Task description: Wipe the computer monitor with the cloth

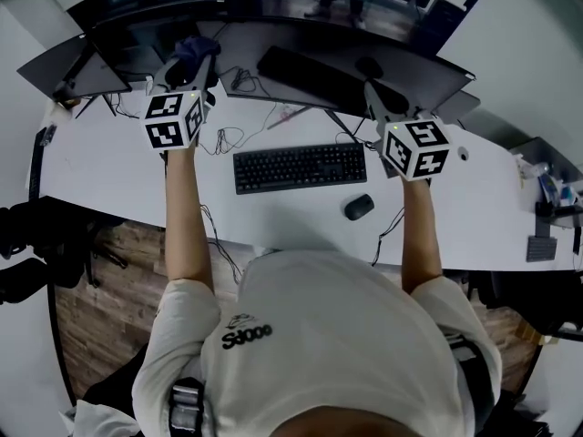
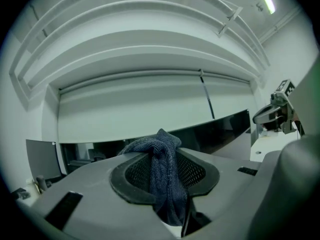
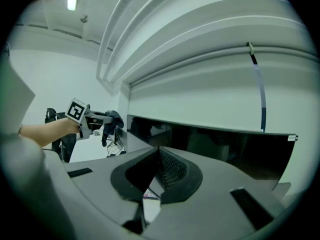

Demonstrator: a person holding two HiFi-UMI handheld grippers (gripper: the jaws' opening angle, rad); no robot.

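1. My left gripper (image 2: 161, 156) is clamped on the cloth (image 2: 167, 184). The dark blue knitted wad sits between the pads and bunches up over the tips.
2. My right gripper (image 3: 159, 156) carries nothing. Its jaws are drawn almost together at the tips, and only a sliver of desk shows through the slit below them.
3. Below and behind both grippers, the keyboard (image 1: 299, 167) and mouse (image 1: 359, 207) lie on the desk (image 1: 109, 171). Neither gripper touches them.
4. Ahead of the left gripper stands the monitor (image 2: 220, 131). Its dark screen runs off to that gripper's right and passes in front of the right gripper. The cloth looks close to the glass, but I cannot tell whether it is touching.
5. I judge the step in hand to be bringing the cloth up to the left end of the screen, ready for a stroke.
6. The next move calls for easing the left gripper forward until the soft bulge of cloth, not the jaw tips, meets the glass. Then I would sweep it to that gripper's right with light pressure, keeping the right gripper out of the path.
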